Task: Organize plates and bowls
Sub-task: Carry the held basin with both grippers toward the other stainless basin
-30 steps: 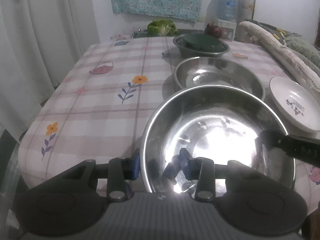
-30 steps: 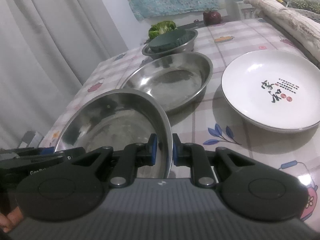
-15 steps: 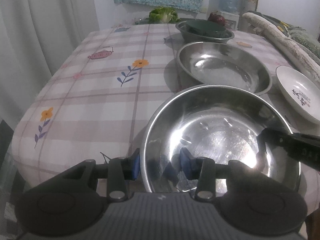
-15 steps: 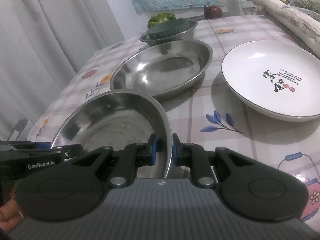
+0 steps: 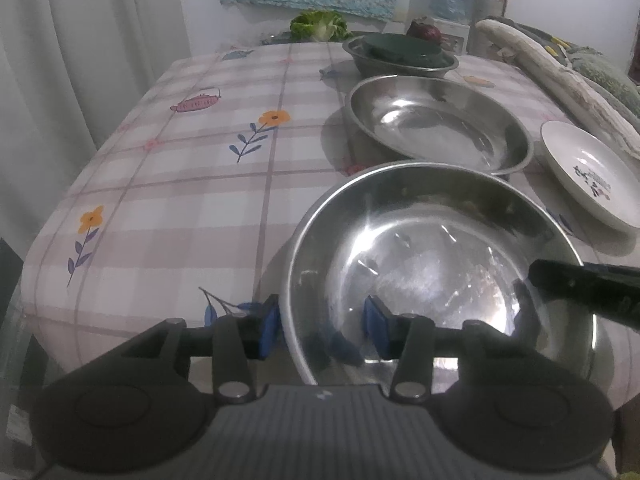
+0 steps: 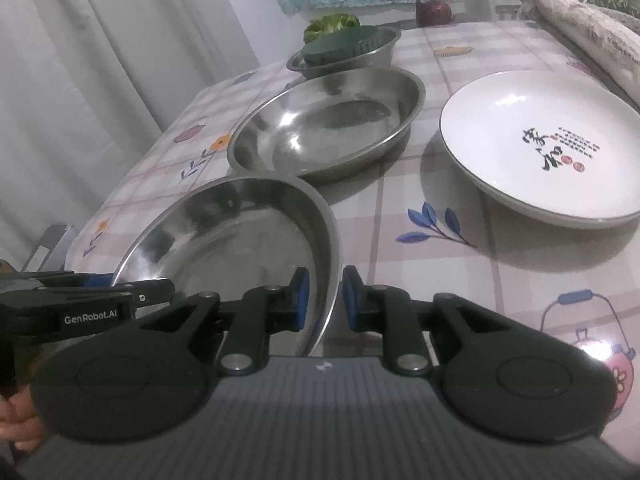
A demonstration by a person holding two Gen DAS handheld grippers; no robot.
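A large steel bowl [image 5: 440, 248] [image 6: 240, 240] sits at the near table edge, held between both grippers. My left gripper [image 5: 323, 326] straddles its left rim. Its jaws are opening: one pad is outside the wall, the other stands clear inside. My right gripper [image 6: 325, 300] pinches the bowl's right rim between its blue pads, and its jaws are just starting to open. A second steel bowl [image 5: 436, 128] [image 6: 328, 124] lies just beyond. A white plate [image 5: 588, 172] [image 6: 540, 140] with dark lettering rests to the right.
A smaller steel bowl [image 5: 400, 56] [image 6: 344, 48] holding a dark green dish stands at the far end, with greens [image 5: 320, 26] behind it. The checked tablecloth [image 5: 200, 168] lies bare on the left. A rolled blanket [image 5: 560, 76] runs along the right edge. White curtains hang to the left.
The left gripper's pads have spread apart around the near bowl's rim. The right gripper's grip looks almost unchanged. Both views shifted slightly, so more of the table shows beyond the bowl.
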